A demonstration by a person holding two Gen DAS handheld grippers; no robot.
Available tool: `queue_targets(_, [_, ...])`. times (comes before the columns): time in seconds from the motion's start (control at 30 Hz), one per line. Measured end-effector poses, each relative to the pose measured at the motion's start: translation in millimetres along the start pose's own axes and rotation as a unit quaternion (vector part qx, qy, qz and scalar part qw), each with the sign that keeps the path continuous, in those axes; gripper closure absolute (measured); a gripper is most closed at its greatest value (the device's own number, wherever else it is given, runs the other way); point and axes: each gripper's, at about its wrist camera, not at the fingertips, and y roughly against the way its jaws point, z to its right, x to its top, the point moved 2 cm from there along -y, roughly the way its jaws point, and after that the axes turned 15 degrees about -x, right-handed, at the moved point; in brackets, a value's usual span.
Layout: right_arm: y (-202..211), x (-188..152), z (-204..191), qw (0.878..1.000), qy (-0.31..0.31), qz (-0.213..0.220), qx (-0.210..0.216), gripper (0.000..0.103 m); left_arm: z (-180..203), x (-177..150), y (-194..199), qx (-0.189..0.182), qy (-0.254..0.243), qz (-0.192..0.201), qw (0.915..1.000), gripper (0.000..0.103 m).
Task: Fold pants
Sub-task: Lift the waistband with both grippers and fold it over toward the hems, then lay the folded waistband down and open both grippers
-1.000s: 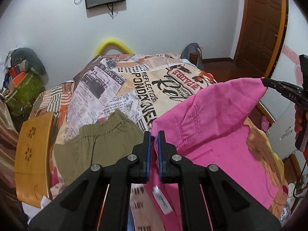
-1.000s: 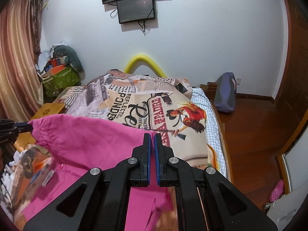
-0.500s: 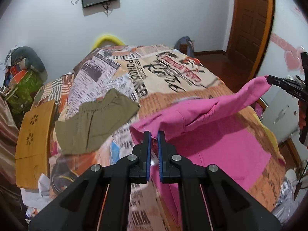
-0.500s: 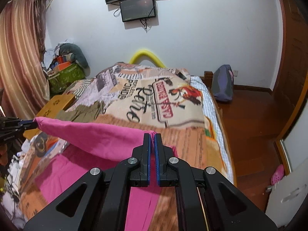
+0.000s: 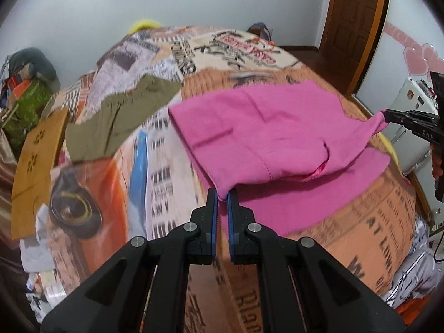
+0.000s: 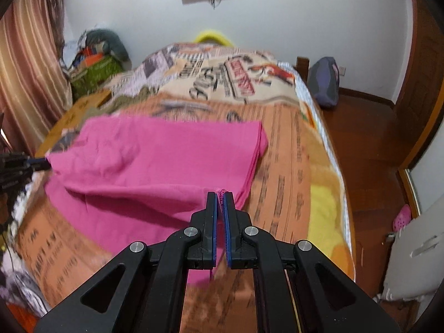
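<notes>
Seemingly both grippers clamped on pink pants (image 5: 266, 127).

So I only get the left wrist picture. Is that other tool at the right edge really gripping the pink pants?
Observer: Yes. The right wrist view shows the right gripper with its jaws shut on a stitched corner of the pants.
Operator: And what's on the floor past that side of the bed?
Observer: A pink clog lies on the wooden floor, beyond the bed. It does not show in your view.
</notes>
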Motion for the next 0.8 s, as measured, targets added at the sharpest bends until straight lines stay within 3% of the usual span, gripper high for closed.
queue_targets(0.17, [9.5, -18.3, 3.2, 1.0, 0.003, -0.009, -0.001, 0.098, 2.7, -15.2, 6.7, -0.002, 0.001, -0.003, 1.0, 0.097])
queue_targets(0.4, [38.9, -11.7, 1.6, 1.0, 0.006, 0.023, -0.008, 0.097, 24.7, -5.8, 32.0, 0.016, -0.043, 0.024, 0.9986, 0.095])
queue_targets(0.43, [43.7, -9.2, 0.1, 0.999, 0.006, 0.032, -0.009, 0.096, 31.0, -2.5, 32.9, 0.011, -0.052, 0.024, 0.9983, 0.092])
queue_targets(0.5, [48.7, -5.2, -4.4, 0.999, 0.007, 0.041, -0.005, 0.091, 39.0, 1.6, 31.3, 0.008, -0.065, 0.022, 0.9976, 0.076])
queue_targets(0.57, [51.9, -2.4, -12.0, 0.999, 0.01, 0.048, 0.005, 0.077, 49.0, 4.3, 26.5, 0.013, -0.085, 0.022, 0.996, 0.048])
queue_targets(0.73, [49.0, -2.4, -36.0, 0.998, 0.033, 0.05, 0.021, 0.059, 66.7, 3.3, -0.8, 0.027, -0.125, -0.008, 0.9918, 0.043])
queue_targets(0.8, [44.0, -4.6, -45.3, 0.998, 0.04, 0.044, 0.033, 0.058, 70.5, 2.0, -13.8, 0.032, -0.139, -0.025, 0.9894, 0.043])
